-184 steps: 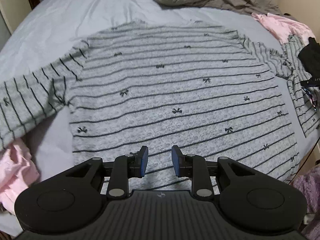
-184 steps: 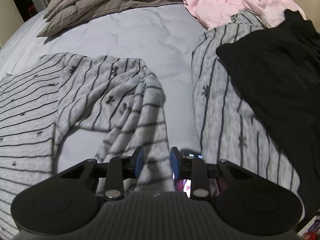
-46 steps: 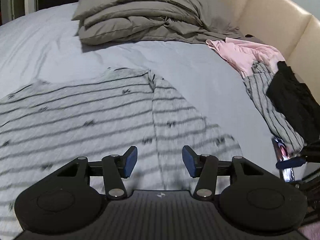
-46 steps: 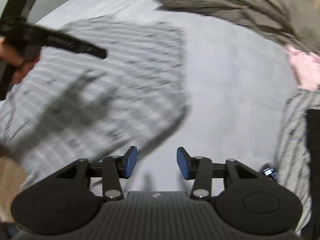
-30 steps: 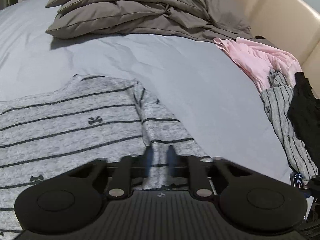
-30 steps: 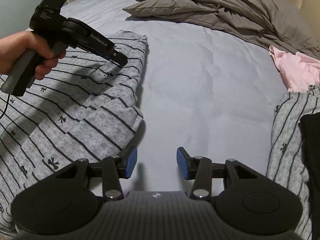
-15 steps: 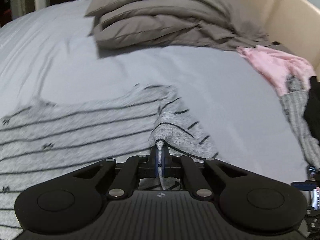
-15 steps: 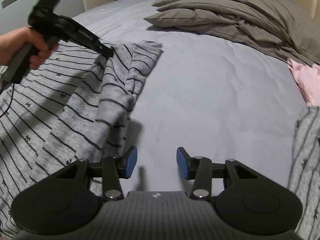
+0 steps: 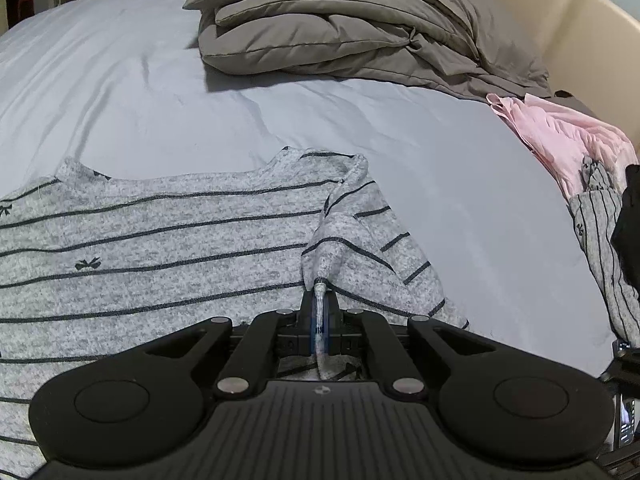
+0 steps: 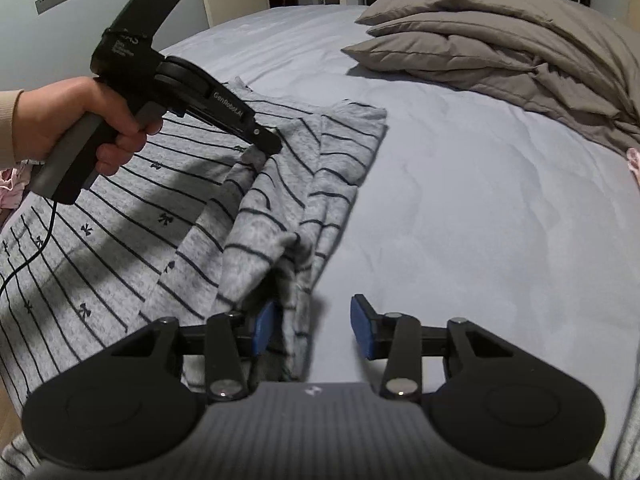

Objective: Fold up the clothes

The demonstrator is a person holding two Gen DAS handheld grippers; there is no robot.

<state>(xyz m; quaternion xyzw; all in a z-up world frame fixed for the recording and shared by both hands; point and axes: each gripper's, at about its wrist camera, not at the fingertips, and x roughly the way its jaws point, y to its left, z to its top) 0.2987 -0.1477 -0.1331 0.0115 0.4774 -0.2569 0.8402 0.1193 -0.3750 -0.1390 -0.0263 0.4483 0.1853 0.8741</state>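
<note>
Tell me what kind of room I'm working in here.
Most likely a bedroom: the striped grey top lies on a bed sheet, a folded taupe duvet is heaped at the far end, and a padded cream headboard curves behind it.

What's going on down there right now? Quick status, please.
Left gripper shut on grey striped knit top, its edge pinched up. Right gripper closing, fold of the same top between its pads, not yet gripped. Nothing in the way on pale sheet.
</note>
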